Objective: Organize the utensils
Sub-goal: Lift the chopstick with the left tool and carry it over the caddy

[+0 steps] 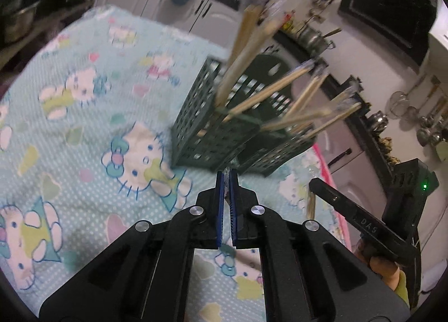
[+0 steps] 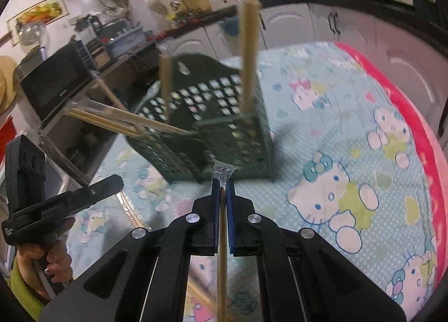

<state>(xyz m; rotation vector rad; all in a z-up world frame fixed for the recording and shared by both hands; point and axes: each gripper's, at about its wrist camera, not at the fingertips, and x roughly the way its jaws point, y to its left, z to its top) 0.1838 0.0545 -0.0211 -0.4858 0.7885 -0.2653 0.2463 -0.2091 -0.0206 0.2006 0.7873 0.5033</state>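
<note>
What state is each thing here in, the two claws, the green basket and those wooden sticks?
Left gripper: shut on a bit of clear plastic wrapper at its tips.
Right gripper: shut on a wrapped wooden stick.
Green holder: upright on the cartoon-cat cloth, partly filled.
Wooden utensils in the holder: standing or leaning out over its rim, several in clear wrappers.
Loose stick on the cloth: lying flat, not yet put away.

- The caddy is looking like dark green matt plastic, its walls pierced in a grid.
- The chopsticks are showing pale, smooth wood in glossy clear wrappers.
- The cloth is looking soft, matt and printed.
- The left tool is showing matt black plastic, blue pads and shiny metal rivets.
</note>
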